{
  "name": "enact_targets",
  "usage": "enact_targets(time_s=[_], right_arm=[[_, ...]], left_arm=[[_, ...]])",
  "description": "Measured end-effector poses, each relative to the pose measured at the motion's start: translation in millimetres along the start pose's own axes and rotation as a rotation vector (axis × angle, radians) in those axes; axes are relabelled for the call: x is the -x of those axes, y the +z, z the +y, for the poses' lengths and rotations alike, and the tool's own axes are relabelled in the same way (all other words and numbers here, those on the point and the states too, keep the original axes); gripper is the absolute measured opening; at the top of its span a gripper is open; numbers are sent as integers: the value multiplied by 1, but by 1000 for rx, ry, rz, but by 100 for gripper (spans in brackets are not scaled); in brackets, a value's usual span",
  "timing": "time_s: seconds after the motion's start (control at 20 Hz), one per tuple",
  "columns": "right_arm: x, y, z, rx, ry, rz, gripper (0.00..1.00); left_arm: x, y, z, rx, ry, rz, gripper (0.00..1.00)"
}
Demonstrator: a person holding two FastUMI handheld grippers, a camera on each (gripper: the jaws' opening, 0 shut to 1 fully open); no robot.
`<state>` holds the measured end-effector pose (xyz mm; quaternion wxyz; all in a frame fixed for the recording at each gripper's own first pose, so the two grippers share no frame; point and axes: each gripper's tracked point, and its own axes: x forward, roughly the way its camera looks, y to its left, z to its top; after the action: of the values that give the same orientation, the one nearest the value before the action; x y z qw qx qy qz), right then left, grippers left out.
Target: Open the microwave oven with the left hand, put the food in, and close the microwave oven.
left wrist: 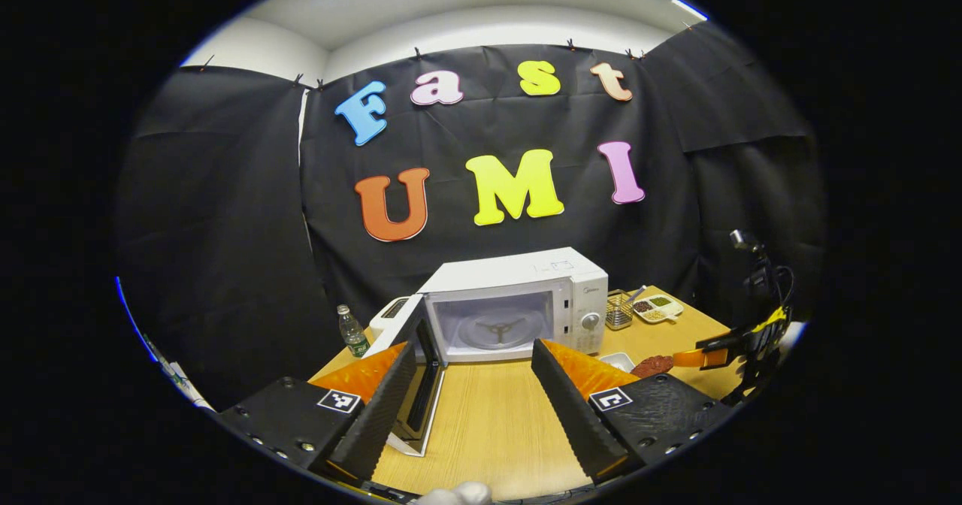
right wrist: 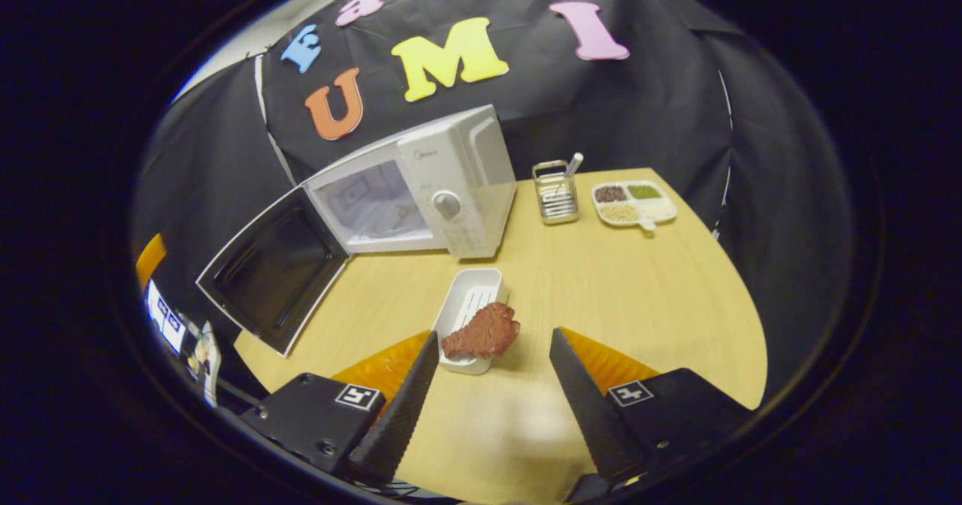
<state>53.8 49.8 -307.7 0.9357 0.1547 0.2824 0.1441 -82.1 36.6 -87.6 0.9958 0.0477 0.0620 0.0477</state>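
My left claw [left wrist: 473, 385] is spread wide, gripping nothing, just in front of the microwave [left wrist: 518, 302], whose door [left wrist: 421, 377] hangs open beside my left finger. My right claw [right wrist: 492, 385] is also wide apart and empty, hovering over the table [right wrist: 639, 287]. The meat [right wrist: 482, 332] sits on the near end of a white tray [right wrist: 470, 302], right of the microwave's front. A utensil basket [right wrist: 555, 192] and a divided dish [right wrist: 633, 202] sit farther back.
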Motion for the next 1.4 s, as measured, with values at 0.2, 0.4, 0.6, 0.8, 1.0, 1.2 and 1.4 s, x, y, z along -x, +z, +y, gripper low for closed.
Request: enact_targets(time_s=[0.2, 0.4, 0.6, 0.8, 1.0, 1.2, 1.4], right_arm=[[-42, -6, -6, -118, 88, 105, 77], [-62, -11, -4, -198, 169, 221, 72], [-66, -11, -2, -274, 230, 294, 36], [-64, -10, 5, -342, 257, 345, 10], [-52, 8, 16, -311, 255, 306, 16], [-27, 48, 39, -233, 233, 194, 16], [-8, 90, 84, -211, 218, 57, 15]], left_arm=[[-9, 11, -17, 5, 21, 13, 95], [-18, 21, -21, -22, 80, 23, 94], [-21, 24, -24, -36, 145, 52, 94], [-23, 25, -29, -46, 161, 61, 95], [-26, 27, -22, -39, 144, 41, 94], [-25, 26, -3, -26, 97, 14, 95], [-18, 17, 24, -47, 51, 0, 95]])
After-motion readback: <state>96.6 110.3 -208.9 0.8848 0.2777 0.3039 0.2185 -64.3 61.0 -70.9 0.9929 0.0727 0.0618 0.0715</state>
